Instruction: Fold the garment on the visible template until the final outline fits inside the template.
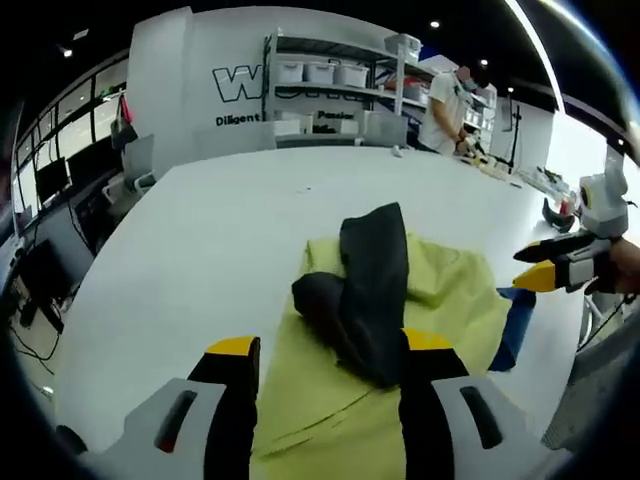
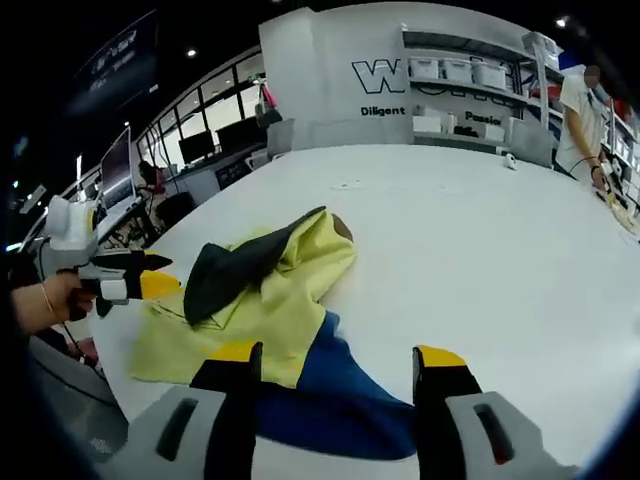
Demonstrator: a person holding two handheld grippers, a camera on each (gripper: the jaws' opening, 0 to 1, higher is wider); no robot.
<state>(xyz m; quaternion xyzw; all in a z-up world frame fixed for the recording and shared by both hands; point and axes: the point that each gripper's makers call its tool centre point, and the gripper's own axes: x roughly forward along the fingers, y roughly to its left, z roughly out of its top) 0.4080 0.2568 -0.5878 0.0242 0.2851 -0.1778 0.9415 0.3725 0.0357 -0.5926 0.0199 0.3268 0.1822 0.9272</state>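
Both hand-held grippers, left [image 1: 325, 360] and right [image 2: 330, 362], were released; garment [image 2: 255, 295] lay crumpled, overhanging blue template [image 2: 335, 395], folding mostly left

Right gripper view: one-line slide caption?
Open right gripper over a blue template and crumpled yellow-and-dark garment on a white table; left gripper at left.
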